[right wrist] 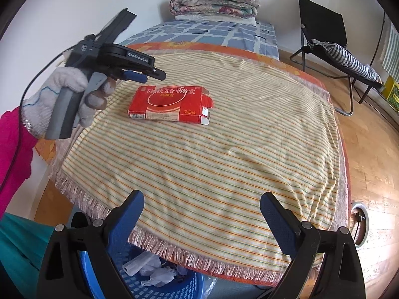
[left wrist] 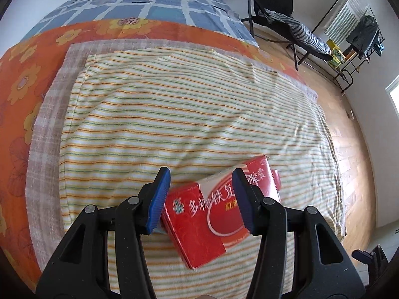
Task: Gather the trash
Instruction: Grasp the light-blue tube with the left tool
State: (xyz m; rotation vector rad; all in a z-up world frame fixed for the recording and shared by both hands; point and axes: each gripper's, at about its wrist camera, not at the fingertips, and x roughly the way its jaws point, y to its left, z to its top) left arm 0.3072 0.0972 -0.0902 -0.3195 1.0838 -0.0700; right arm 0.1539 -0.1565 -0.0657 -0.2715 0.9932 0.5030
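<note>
A flattened red medicine box [left wrist: 212, 214] with white Chinese lettering lies on the striped towel [left wrist: 174, 114]. It also shows in the right wrist view [right wrist: 169, 106], with an open end flap on its right. My left gripper [left wrist: 202, 194] is open, hovering just above the box, its blue pads on either side of the box's upper part. In the right wrist view the left gripper [right wrist: 139, 74] sits just left of the box, held by a gloved hand. My right gripper [right wrist: 202, 214] is open and empty near the towel's fringed front edge.
A blue plastic basket [right wrist: 164, 286] holding crumpled white trash stands below the bed's front edge. A black folding chair [right wrist: 324, 39] with striped cloth stands to the right on the wooden floor. Folded quilts [right wrist: 214, 2] lie at the bed's far end.
</note>
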